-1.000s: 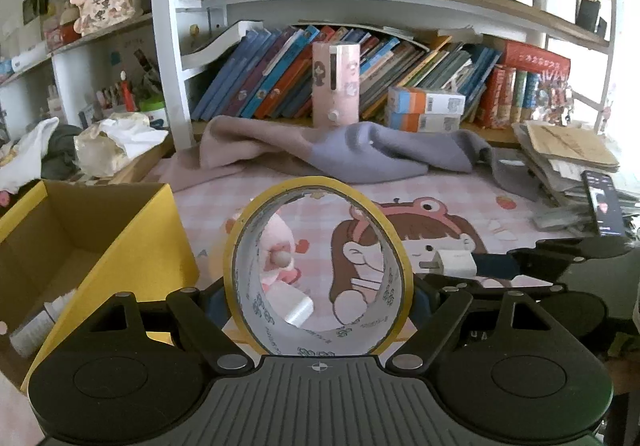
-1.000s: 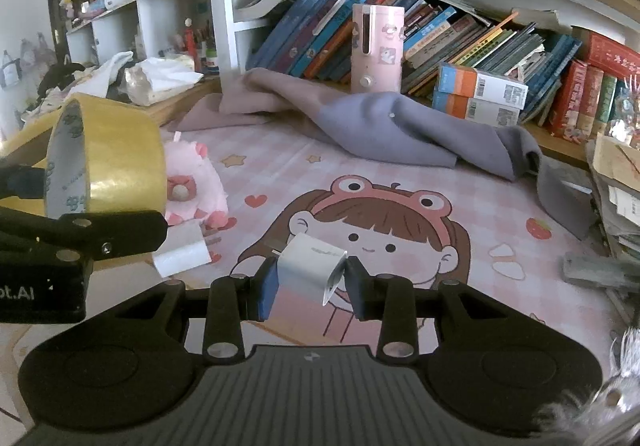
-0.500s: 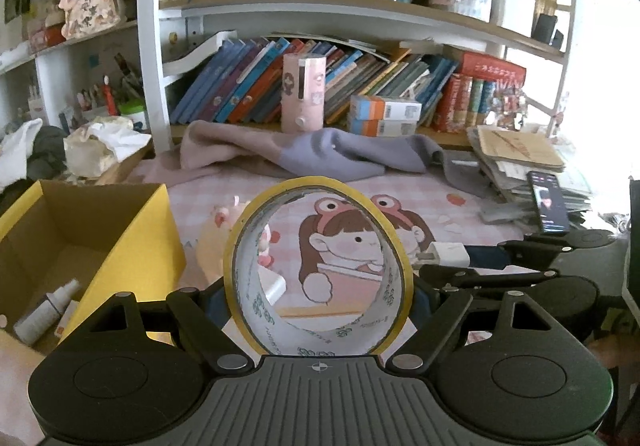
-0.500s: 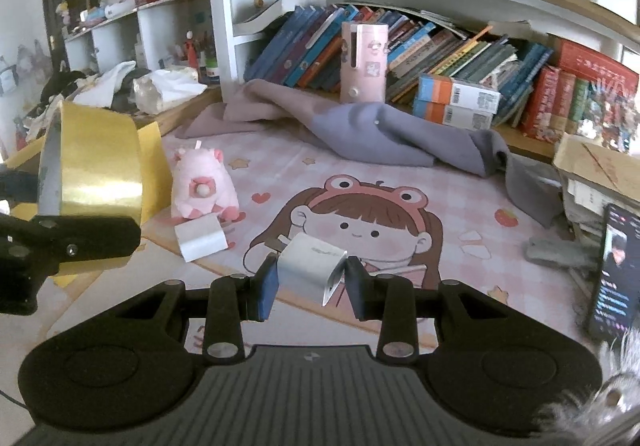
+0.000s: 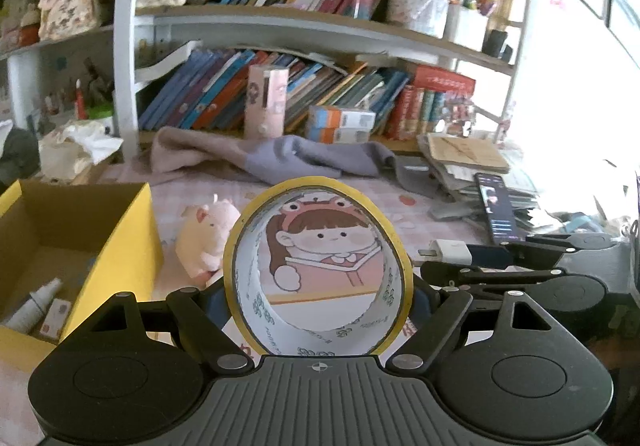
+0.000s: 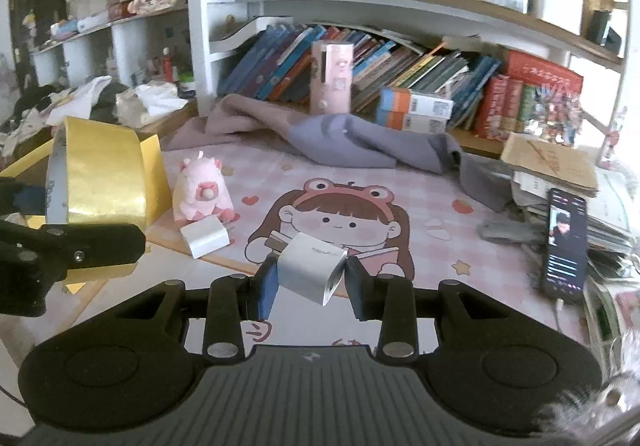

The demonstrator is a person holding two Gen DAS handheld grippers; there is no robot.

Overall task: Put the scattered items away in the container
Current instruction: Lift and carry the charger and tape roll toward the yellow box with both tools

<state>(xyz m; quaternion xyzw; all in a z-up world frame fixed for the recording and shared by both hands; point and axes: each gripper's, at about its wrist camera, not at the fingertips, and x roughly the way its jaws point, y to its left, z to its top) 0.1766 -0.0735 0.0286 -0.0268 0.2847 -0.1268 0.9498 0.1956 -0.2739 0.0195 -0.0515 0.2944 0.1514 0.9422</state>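
Observation:
My left gripper [image 5: 318, 296] is shut on a yellow tape roll [image 5: 320, 338], held upright above the table with its hole facing the camera. In the right wrist view the same tape roll [image 6: 100, 178] hangs at the left, in front of the yellow cardboard box [image 6: 154, 174]. My right gripper [image 6: 312, 282] is shut on a white charger cube [image 6: 310, 270], tilted between the pads above the mat. The box [image 5: 120, 238] stands open at the lower left with a small white bottle [image 5: 36, 302] inside. On the mat lie a pink plush pig [image 6: 202, 194] and a second white charger [image 6: 205, 236].
A pink cartoon mat [image 6: 420, 186] covers the table. A grey and pink cloth [image 6: 360, 142] lies along the back under the bookshelf [image 6: 400, 10]. A phone [image 6: 564, 242] and a stack of papers [image 6: 560, 174] sit at the right edge.
Both grippers have risen and drawn back from the mat with their loads still held. More of the shelf shows, and the phone has come into the right wrist view.

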